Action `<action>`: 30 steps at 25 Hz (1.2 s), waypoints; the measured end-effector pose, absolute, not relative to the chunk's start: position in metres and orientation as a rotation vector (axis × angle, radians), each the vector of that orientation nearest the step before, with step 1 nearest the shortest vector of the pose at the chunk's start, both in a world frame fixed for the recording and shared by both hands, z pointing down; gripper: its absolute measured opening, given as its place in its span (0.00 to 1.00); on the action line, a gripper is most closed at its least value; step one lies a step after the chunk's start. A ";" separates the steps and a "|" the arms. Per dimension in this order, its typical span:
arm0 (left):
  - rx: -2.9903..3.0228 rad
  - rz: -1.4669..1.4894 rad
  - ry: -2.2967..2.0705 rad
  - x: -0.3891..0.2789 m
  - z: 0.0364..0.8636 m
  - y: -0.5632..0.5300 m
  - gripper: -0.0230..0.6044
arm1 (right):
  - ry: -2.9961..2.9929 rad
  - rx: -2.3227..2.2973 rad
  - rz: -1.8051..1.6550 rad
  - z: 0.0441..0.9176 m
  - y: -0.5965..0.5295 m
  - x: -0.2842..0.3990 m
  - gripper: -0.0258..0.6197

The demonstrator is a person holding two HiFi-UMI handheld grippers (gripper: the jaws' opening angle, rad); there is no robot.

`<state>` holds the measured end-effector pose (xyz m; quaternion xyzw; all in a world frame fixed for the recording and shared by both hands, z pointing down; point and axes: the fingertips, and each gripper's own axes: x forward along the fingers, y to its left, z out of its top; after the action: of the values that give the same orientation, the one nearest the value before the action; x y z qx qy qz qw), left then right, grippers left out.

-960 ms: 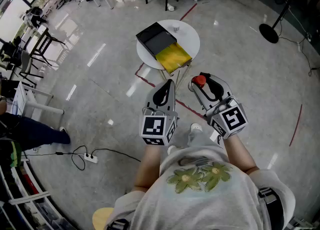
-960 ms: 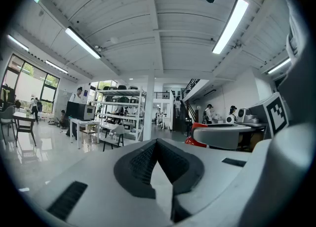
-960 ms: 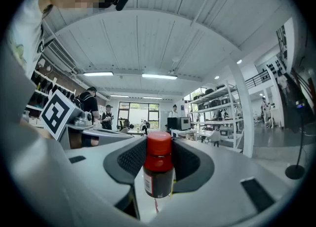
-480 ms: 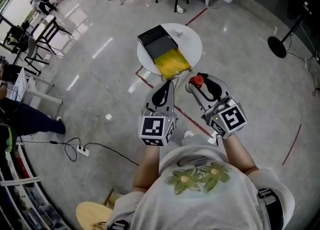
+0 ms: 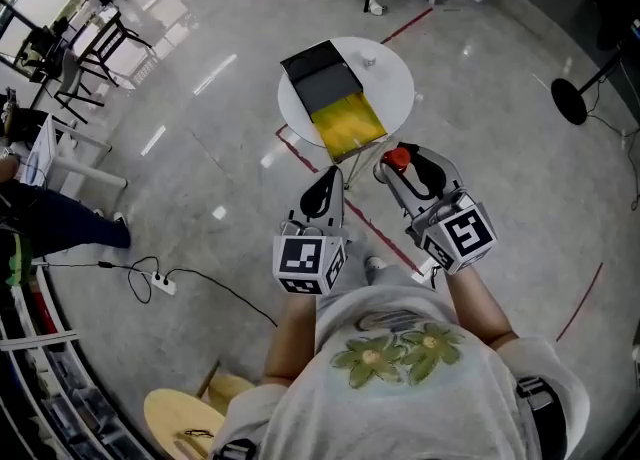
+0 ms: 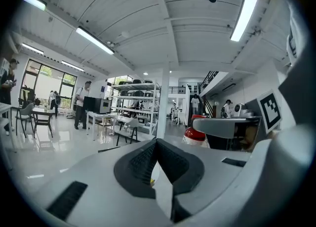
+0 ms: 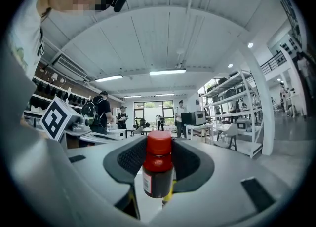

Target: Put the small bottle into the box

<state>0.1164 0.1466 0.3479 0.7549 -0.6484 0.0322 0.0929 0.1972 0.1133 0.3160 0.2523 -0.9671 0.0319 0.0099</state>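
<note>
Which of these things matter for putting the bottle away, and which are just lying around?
In the job: small dark bottle with red cap, gripped by the right gripper; black box with yellow flap; round white table under it.
Just lying about: black round-based stand; white power strip on the floor; round wooden stool.

Red-capped small bottle (image 7: 158,171) upright in right hand-held gripper (image 7: 159,158); black box (image 5: 318,74) open.
</note>
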 end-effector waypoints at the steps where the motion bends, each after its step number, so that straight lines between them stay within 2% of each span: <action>1: 2.238 0.096 -1.926 0.114 0.351 0.140 0.04 | -3.016 0.781 0.106 0.320 0.107 0.195 0.28; 10: 2.267 0.133 -1.887 0.085 0.358 0.078 0.04 | -2.992 0.789 0.126 0.330 0.045 0.162 0.28; 22: 2.249 0.147 -1.862 0.014 0.366 -0.011 0.04 | -2.949 0.856 0.120 0.333 -0.049 0.110 0.28; 30: 2.259 0.157 -1.821 -0.012 0.376 -0.035 0.04 | -2.931 0.893 0.135 0.340 -0.079 0.083 0.28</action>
<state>-0.0122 -0.0355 0.3760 0.7720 -0.6223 0.0536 0.1178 0.0832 -0.0792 0.3401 0.2910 -0.9550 0.0440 0.0374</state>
